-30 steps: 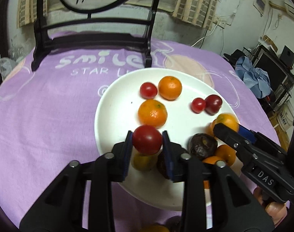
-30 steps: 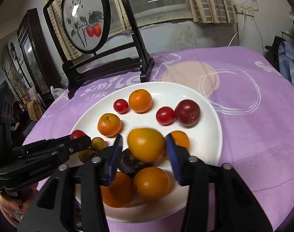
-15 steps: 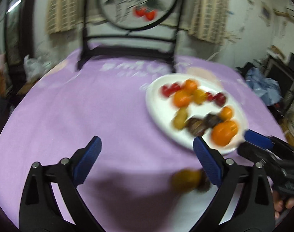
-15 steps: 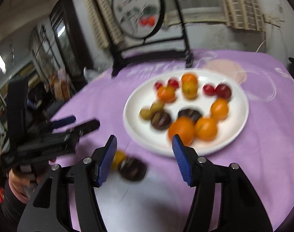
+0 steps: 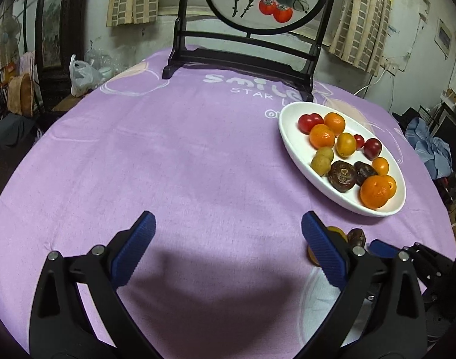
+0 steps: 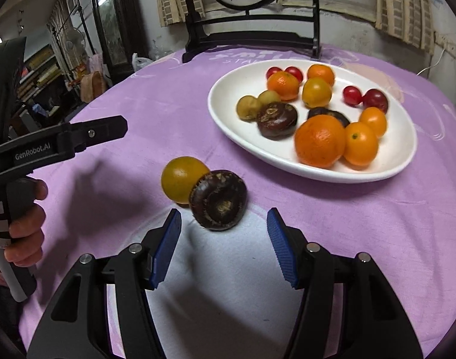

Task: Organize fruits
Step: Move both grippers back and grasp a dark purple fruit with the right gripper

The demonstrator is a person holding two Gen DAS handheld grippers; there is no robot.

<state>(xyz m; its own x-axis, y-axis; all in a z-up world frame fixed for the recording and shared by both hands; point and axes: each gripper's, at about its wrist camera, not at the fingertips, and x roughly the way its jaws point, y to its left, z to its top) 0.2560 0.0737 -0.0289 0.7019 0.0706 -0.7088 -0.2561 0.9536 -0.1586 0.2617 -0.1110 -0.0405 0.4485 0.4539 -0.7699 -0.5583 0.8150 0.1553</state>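
Left gripper [image 5: 226, 251] spread wide, blue-padded fingers [image 5: 133, 251] far apart and gripping nothing, only purple cloth [image 5: 183, 164] of the counter between them; right gripper [image 6: 223, 248] likewise wide open and empty, hovering over the cloth.

Just ahead of the right fingers [image 6: 165, 246], resting on the cloth: a yellow tomato [image 6: 181, 178] and a dark brown round fruit [image 6: 219, 200], touching each other, the brown one nearer the fingertips and roughly centred between them, the yellow one beyond and toward the left finger; both outside the plate. Seen from the left wrist, the same pair tucked behind the right-hand finger, mostly hidden, only slivers showing.

Further ahead and to the right of the right fingers: a white oval plate [image 6: 228, 113] loaded with fruit; a large orange [image 6: 319, 140] at the near rim, touching a smaller orange fruit [image 6: 361, 143]; another dark brown fruit [image 6: 277, 119] to the left of those; two pale yellow-green fruits [image 6: 248, 107] beside it; a yellow tomato-like fruit [image 6: 316, 92] mid-plate; small red tomatoes [image 6: 352, 95] and a dark red plum [image 6: 375, 99] toward the far right; possibly a second brown fruit behind the large orange, largely covered.

Beyond the plate, at the far edge of the counter: a black-framed round screen [image 5: 265, 0] painted with red fruit, standing upright. Left gripper's handle and the hand [image 6: 27, 227] wrapped around it visible at the left edge of the right wrist view, well apart from the loose pair.
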